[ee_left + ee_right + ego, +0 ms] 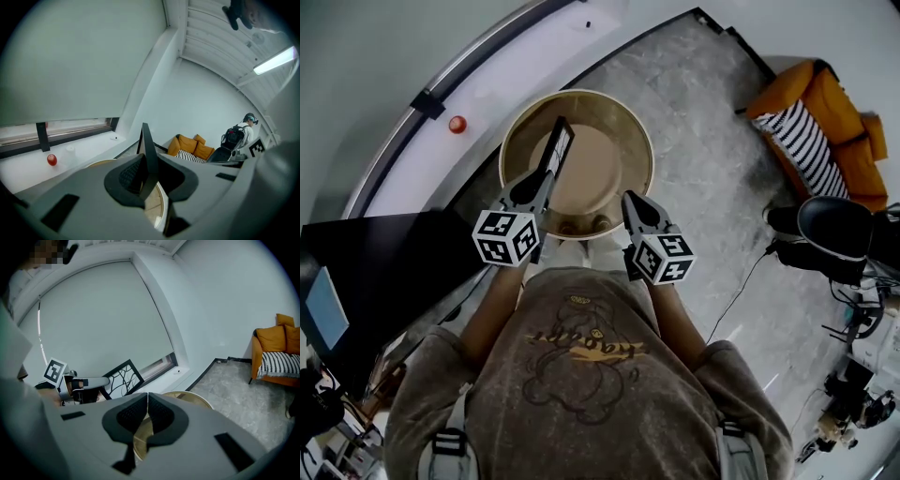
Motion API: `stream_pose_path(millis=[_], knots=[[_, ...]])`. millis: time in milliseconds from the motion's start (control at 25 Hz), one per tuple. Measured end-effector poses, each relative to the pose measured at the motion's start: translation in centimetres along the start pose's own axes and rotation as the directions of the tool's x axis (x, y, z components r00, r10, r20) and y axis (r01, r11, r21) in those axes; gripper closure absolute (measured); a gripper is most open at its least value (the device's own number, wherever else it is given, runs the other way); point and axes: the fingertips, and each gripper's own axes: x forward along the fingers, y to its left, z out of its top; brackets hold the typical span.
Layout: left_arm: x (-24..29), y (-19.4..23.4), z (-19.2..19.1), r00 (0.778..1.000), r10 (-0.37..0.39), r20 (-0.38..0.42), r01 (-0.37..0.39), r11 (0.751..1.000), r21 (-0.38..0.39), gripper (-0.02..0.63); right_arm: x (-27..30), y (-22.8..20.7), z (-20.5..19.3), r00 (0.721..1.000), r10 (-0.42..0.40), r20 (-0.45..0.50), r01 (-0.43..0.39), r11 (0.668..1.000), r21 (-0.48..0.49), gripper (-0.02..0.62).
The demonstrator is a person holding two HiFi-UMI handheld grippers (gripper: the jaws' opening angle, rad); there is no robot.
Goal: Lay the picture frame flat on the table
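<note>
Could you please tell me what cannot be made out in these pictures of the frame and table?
- Whether the picture frame touches the table at its bottom: in the head view the left gripper covers it, and in the right gripper view the right gripper body does.
- What the red thing on the ledge is: too small in both views.

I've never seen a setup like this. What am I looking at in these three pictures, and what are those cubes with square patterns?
A person holds a gripping tool in each hand; the patterned cubes belong to them. One picture looks down from a camera on the person's head; the other two come from cameras riding on each tool. Below stands a round table. The left tongs are shut on a black picture frame, held on edge, not yet flat. The right tongs are shut and empty.
</note>
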Motion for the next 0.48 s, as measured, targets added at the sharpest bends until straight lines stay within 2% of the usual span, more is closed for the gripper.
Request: stream_pose_path(millis=[200, 480], knots=[[1.2, -0.3, -0.5, 0.999, 0.033, -0.016, -0.033, 0.999, -0.027, 0.531, 0.6, -1.5, 0.4, 1.000, 0.018, -0.021, -0.018, 1.000, 0.013, 0.575], [3.5, -0.2, -1.8, 0.999, 0.041, -0.032, -0.042, 0.998, -0.052, 0.531, 2.4, -4.1, -0.1, 0.998, 0.019, -0.052, -0.019, 1.000, 0.008, 0.575]])
